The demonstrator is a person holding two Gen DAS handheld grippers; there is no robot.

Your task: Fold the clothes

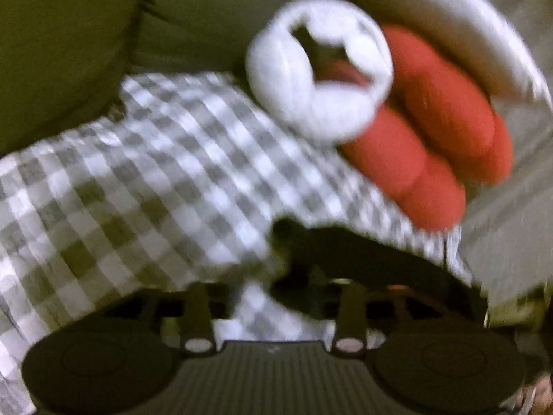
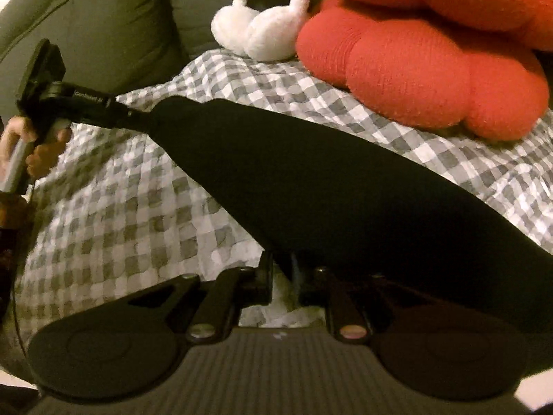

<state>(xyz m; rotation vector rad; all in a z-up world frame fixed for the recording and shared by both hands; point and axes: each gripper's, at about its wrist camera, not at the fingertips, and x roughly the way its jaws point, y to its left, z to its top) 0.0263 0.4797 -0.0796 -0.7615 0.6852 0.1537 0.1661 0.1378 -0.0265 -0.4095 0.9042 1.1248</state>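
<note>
A black garment (image 2: pixel 311 180) hangs stretched between the two grippers above a checked bed cover (image 2: pixel 121 214), likely to pull it flat for folding. The left gripper (image 2: pixel 138 116) has its jaws clamped on the far end; the right gripper (image 2: pixel 283 276) has its jaws narrow on the near edge.

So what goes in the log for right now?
step: folding | black garment stretched between both tongs | left tongs shut | right tongs shut | surface: checkered sheet

Garment (image 2: pixel 311 180) lies across checked cloth (image 2: pixel 121 214); cushion (image 2: pixel 414 79) behind it.
</note>
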